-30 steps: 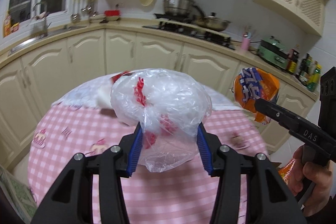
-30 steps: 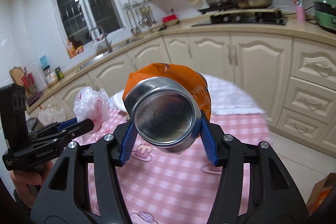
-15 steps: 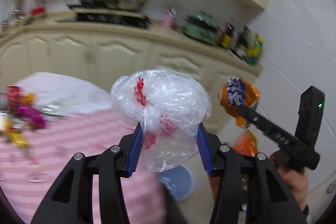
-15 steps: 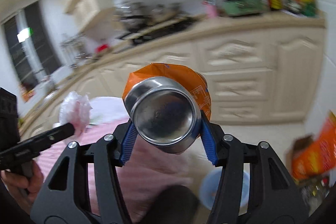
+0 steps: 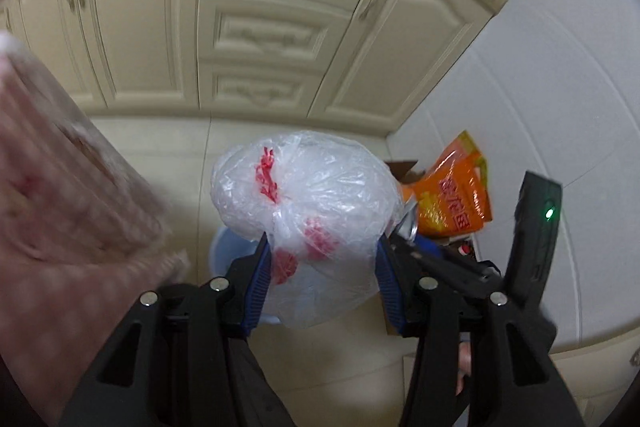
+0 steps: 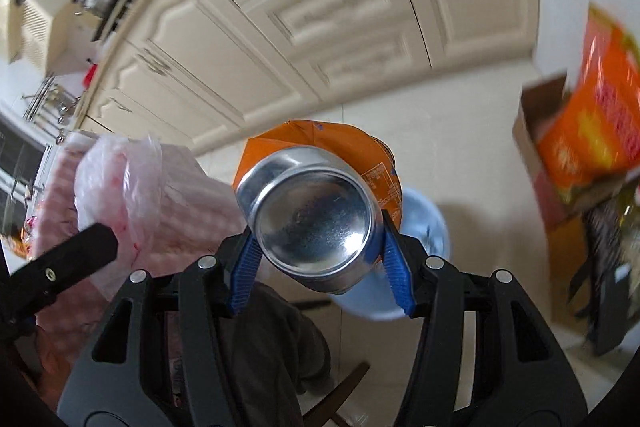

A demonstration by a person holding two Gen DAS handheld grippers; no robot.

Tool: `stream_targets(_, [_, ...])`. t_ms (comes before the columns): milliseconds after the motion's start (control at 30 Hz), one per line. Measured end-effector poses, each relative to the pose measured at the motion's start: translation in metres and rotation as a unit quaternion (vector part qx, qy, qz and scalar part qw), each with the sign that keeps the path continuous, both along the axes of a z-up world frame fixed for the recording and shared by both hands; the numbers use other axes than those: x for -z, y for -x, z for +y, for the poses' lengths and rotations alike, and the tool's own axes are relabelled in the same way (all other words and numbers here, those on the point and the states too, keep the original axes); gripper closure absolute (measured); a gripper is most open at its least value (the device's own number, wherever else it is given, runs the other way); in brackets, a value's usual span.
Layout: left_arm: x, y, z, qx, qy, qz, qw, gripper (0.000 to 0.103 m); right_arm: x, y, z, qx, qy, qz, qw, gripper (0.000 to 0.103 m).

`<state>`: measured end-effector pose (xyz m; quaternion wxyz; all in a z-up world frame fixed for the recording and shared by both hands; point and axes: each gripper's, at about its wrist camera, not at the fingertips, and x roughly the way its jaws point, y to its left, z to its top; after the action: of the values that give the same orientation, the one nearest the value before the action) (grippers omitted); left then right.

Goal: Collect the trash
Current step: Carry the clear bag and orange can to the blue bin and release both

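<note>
Pink checked cloth of the desk [image 5: 60, 227] now sits blurred at the far left edge; a sec ago it filled the view w/ the kitchen counter behind. Both hands have swung off the desk and tipped down toward the floor [image 5: 168, 155].

Left tool [image 5: 322, 279]: jaws at a middling gap, blue pads pressed on the knotted clear plastic bag [image 5: 308, 199] w/ red print, same grip as before. Below/behind the bag a pale blue bin [image 5: 228, 247] peeks out on the floor, mostly hidden by the bag.

Right tool [image 6: 318, 259]: also mid-width, clamped on the orange drink can [image 6: 316, 223], silver base facing the cam, no slip vs earlier. The bin [image 6: 428, 223] shows just behind the can in that view too. Further right, an orange packet [image 5: 452, 199] leans in a cardboard box against the wall, not part of the haul afaict.

Meaning: pickup is done, carry phase nearly over; both bits of trash look close above the bin. Next prob. line up over the rim and release, bag and can in turn so neither bounces out.
</note>
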<state>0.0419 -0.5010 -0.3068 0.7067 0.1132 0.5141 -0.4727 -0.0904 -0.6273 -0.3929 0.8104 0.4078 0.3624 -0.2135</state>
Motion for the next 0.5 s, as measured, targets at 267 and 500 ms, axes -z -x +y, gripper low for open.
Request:
stream_targets(267, [0.062, -0.022, -0.029, -0.014, -0.041, 0.059, 0.9973, 0.034, 0.063, -0.005, -0.004, -0.005, -0.069, 0.035, 0.997, 0.041])
stream_targets(500, [0.066, -0.034, -0.021, -0.036, -0.057, 0.045, 0.9967, 0.012, 0.072, 0.0, -0.008, 0.026, -0.069, 0.059, 0.996, 0.006])
